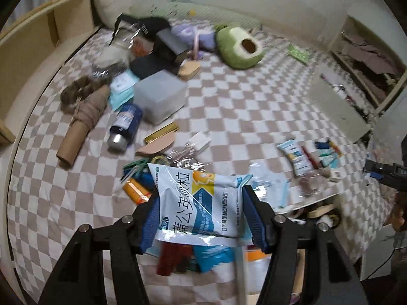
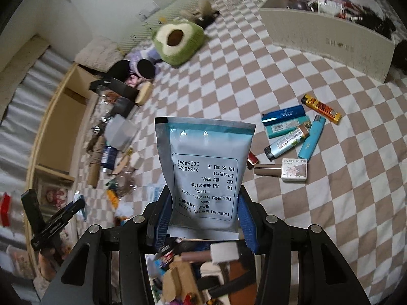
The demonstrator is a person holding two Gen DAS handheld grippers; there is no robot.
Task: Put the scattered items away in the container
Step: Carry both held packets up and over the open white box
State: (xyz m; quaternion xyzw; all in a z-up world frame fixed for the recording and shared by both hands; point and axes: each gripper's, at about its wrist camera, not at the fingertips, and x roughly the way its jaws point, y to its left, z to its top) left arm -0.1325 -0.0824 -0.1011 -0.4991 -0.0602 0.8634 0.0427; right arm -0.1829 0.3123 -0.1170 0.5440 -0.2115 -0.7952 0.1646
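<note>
My left gripper (image 1: pixel 200 196) is shut on a white and blue medicine sachet (image 1: pixel 193 213) with large printed characters, its blue pads (image 1: pixel 250 211) pressing both side edges. My right gripper (image 2: pixel 203 193) is shut on a silver-blue sachet (image 2: pixel 203 157), which shows its back with small printed text. Both sachets hang above a checkered bedspread (image 2: pixel 292 228). Under each gripper sits a crowded box of small items (image 2: pixel 183 267), partly hidden by the fingers. Scattered lighters (image 2: pixel 292 127) and a nail polish box (image 2: pixel 295 170) lie to the right.
A white bin (image 2: pixel 328 30) holding items stands at the far right. An avocado plush (image 1: pixel 239 48), a translucent box (image 1: pixel 160 96), a blue bottle (image 1: pixel 124 127) and a cardboard tube (image 1: pixel 78 132) lie on the bed. A wooden shelf (image 1: pixel 38 40) borders the left side.
</note>
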